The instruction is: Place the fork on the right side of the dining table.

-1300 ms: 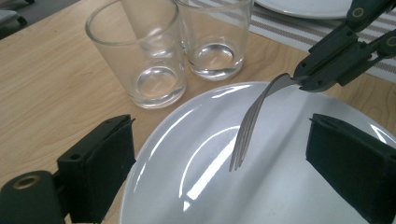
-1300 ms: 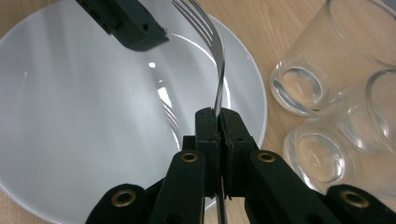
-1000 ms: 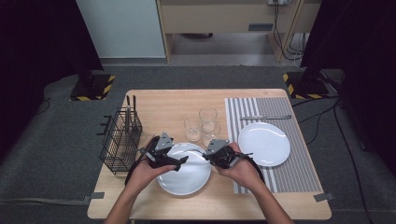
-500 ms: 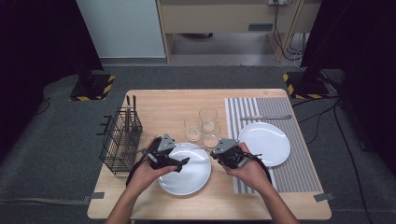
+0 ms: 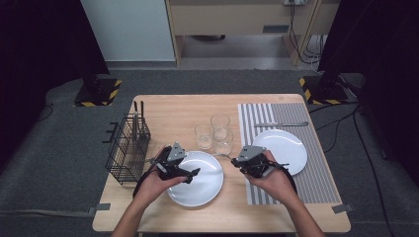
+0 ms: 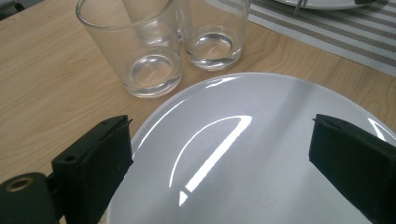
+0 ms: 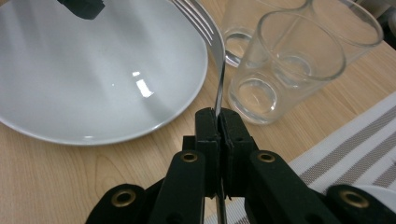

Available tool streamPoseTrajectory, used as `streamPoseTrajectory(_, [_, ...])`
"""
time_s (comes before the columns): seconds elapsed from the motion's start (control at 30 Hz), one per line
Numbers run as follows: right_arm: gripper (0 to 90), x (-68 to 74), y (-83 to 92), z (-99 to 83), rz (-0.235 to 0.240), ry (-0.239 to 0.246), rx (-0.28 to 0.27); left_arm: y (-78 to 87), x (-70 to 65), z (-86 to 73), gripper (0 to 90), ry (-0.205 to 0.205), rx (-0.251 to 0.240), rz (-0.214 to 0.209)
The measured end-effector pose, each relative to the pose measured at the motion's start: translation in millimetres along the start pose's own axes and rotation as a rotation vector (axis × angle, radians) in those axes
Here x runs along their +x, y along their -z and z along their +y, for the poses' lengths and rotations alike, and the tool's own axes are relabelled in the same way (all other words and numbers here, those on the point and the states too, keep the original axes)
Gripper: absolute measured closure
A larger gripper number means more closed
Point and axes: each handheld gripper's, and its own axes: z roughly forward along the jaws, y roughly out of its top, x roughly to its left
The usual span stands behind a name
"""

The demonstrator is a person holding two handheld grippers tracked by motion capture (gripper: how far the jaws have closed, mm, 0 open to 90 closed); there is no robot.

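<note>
Looks like a lab recording bay: around the wooden table (image 5: 173, 106) set with plates, dark curtains, grey carpet, hazard-striped stand bases (image 5: 99, 94) and trailing cables (image 5: 296, 29).

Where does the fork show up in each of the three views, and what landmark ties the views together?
High view: the fork is a thin sliver left of the right tool, between the near plate and the glasses.
Left gripper view: cannot make it out.
Right gripper view: the fork rises from the shut jaws, tines over the plate's rim.
Shared landmark: the cluster of three glasses.
</note>
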Motion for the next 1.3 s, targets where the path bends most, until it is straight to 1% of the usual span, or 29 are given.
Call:
streamPoseTrajectory(0.03, [87.4, -1.0, 2.5, -1.2, -0.002, -0.001, -0.001, 0.1, -0.1, 0.0, 5.4, 0.001, 0.001, -0.002])
streamPoseTrajectory(0.13, [87.4, -3.8, 9.4, -5.1, -0.011, -0.006, -0.004, 0.1, -1.1, 0.1, 5.6, -0.004, 0.014, 0.010])
streamPoseTrajectory(0.27, [87.4, -8.4, 17.6, -12.1, -0.024, -0.023, -0.001, -1.3, -0.9, -2.2, 5.7, 0.003, 0.022, 0.010])
streamPoseTrajectory(0.33, [87.4, -10.3, 21.0, -15.9, -0.029, -0.024, 0.004, -2.1, -1.1, -3.4, 5.7, -0.001, 0.027, 0.009])
streamPoseTrajectory(0.43, [87.4, -11.6, 26.9, -22.6, -0.037, -0.035, 0.009, -3.7, -2.1, -4.9, 6.1, -0.002, 0.034, 0.006])
streamPoseTrajectory(0.67, [87.4, -13.2, 36.7, -33.2, -0.046, -0.041, 0.006, -5.9, -4.1, -6.3, 6.1, -0.006, 0.043, 0.003])
streamPoseTrajectory(0.77, [87.4, -14.0, 40.4, -39.3, -0.053, -0.047, 0.011, -6.4, -5.1, -7.4, 6.1, -0.013, 0.054, 0.007])
streamPoseTrajectory(0.97, [87.4, -13.6, 45.1, -52.0, -0.054, -0.062, 0.016, -6.5, -6.2, -7.8, 6.1, -0.013, 0.055, 0.004])
streamPoseTrajectory(1.07, [87.4, -12.5, 45.8, -56.8, -0.058, -0.068, 0.031, -6.9, -7.6, -7.5, 6.1, -0.016, 0.056, -0.003])
streamPoseTrajectory(1.2, [87.4, -11.2, 46.4, -61.8, -0.055, -0.070, 0.032, -6.5, -11.1, -6.2, 6.0, -0.031, 0.061, -0.015])
streamPoseTrajectory(1.3, [87.4, -11.1, 45.6, -66.5, -0.055, -0.072, 0.035, -7.0, -10.4, -7.0, 6.0, -0.029, 0.065, -0.016])
